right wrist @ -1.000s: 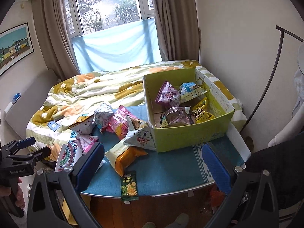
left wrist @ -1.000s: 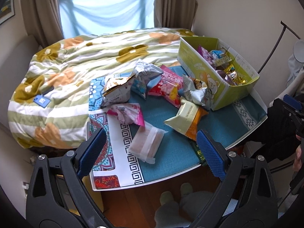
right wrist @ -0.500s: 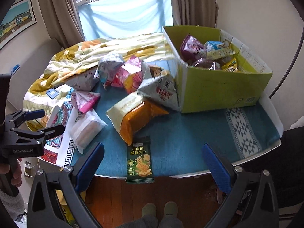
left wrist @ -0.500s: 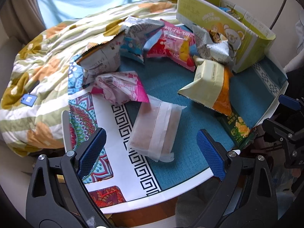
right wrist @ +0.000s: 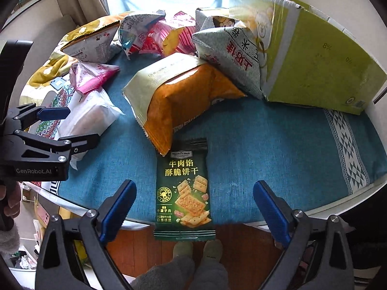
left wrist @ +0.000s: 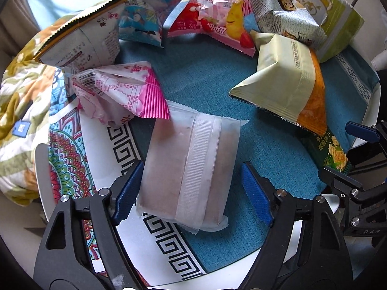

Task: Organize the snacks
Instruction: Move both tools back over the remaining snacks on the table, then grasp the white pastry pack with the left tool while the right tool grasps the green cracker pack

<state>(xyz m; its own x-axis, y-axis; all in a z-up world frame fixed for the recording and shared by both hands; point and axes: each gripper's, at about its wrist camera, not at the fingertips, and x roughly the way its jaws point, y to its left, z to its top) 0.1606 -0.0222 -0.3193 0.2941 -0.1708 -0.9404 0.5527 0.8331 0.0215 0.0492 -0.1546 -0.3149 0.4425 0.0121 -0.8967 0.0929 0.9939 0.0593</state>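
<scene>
My left gripper (left wrist: 192, 191) is open, its blue pads on either side of a frosted white snack packet (left wrist: 191, 166) lying on the table; the left pad touches or nearly touches it. My right gripper (right wrist: 194, 207) is open around a dark green cracker packet (right wrist: 183, 191) that overhangs the table's front edge. The left gripper (right wrist: 60, 125) also shows in the right wrist view, by the white packet (right wrist: 89, 118). The green cardboard box (right wrist: 309, 58) stands at the back right.
Loose snacks on the blue cloth (right wrist: 278, 140): an orange-and-cream bag (right wrist: 183, 99), a grey bag (right wrist: 229, 48), a pink packet (left wrist: 121, 94), a red-pink bag (left wrist: 212, 21), a white bag (left wrist: 82, 41). A bed with a patterned quilt (left wrist: 14, 91) lies behind.
Both grippers have moved down and forward to the table. The left now straddles the white packet, the right straddles the green cracker packet. The left jaws look narrower.
</scene>
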